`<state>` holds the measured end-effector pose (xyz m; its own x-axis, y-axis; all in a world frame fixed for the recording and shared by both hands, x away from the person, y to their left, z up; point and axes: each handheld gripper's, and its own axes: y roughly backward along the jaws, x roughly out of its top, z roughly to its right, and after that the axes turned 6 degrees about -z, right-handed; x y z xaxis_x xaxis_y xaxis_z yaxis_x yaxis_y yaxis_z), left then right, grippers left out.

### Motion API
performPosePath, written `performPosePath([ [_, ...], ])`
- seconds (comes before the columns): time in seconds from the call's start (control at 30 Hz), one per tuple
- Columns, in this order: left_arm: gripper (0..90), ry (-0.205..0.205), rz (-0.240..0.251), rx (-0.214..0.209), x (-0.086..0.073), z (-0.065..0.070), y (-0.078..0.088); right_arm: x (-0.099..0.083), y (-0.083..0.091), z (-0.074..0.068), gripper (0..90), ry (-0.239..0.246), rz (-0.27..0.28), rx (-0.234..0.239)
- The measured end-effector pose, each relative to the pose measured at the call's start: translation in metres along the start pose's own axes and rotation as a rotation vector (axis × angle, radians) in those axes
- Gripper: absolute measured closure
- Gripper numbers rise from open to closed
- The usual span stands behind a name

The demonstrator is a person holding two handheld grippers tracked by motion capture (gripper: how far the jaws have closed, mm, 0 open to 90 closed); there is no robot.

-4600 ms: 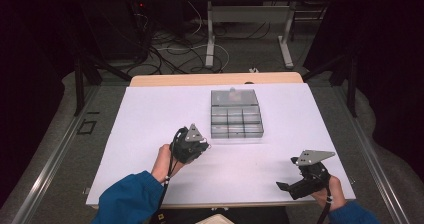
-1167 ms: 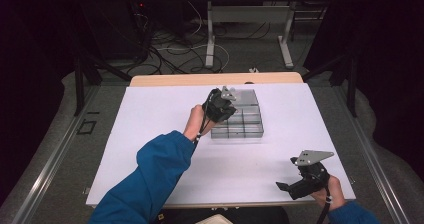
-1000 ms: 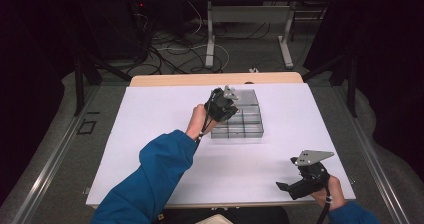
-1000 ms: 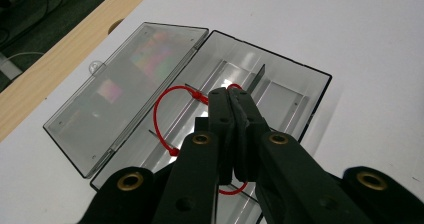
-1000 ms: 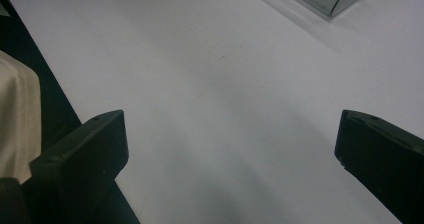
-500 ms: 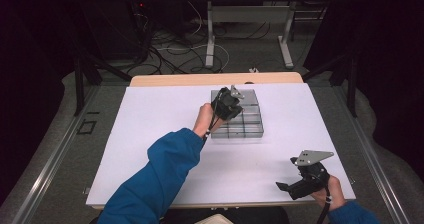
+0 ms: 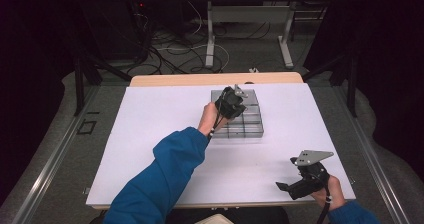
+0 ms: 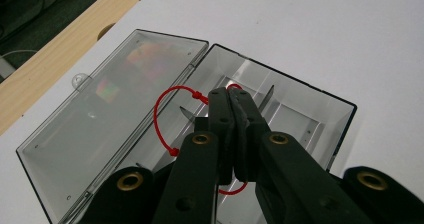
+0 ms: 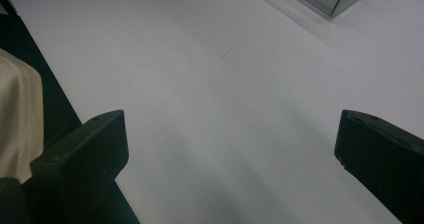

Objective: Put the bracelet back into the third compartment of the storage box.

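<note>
Left gripper [image 8: 231, 96], jaws pinched together on a thin red loop [image 8: 165, 115], hangs over the clear compartmented plastic box [image 8: 300, 109], its lid [image 8: 100, 119] flat open. Right gripper [image 7: 282, 187] gapes wide, empty, above smooth white tabletop [image 9: 225, 84].

Sleeves: blue, long, on both forearms; the left sleeve [image 7: 155, 184] shows far more of its length than the right sleeve [image 7: 347, 214].
Left gripper [image 8: 231, 101]: two black jaws, matte links with brass-coloured pivot rings.
Right gripper [image 7: 283, 186]: black body, grey three-cornered plate on top, black cable along the wrist.
Right jaws: blocky black ends.
</note>
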<state>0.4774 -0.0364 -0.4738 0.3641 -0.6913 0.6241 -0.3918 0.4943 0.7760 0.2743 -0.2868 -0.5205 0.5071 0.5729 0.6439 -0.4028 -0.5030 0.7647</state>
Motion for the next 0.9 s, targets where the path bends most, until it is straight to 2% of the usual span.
performPosePath([
  [0.1, 89.3, -0.014, -0.008, 0.003, 0.001, 0.000, -0.004, 0.000, 0.000, 0.000, 0.4, -0.001, 0.000, -0.001],
  [0.13, 89.3, 0.001, 0.002, 0.004, 0.001, 0.000, -0.006, 0.000, 0.000, 0.000, 0.4, 0.000, 0.000, 0.000],
  [0.2, 89.3, -0.005, -0.007, 0.000, 0.001, -0.001, -0.007, 0.000, 0.000, 0.000, 0.4, 0.002, -0.005, 0.006],
  [0.27, 89.3, 0.007, -0.004, -0.003, 0.002, -0.001, -0.009, 0.000, 0.000, 0.001, 0.4, 0.002, -0.004, 0.006],
  [0.9, 89.3, -0.008, -0.014, -0.018, 0.010, 0.006, -0.022, 0.000, 0.000, 0.000, 0.5, 0.001, -0.005, 0.006],
])
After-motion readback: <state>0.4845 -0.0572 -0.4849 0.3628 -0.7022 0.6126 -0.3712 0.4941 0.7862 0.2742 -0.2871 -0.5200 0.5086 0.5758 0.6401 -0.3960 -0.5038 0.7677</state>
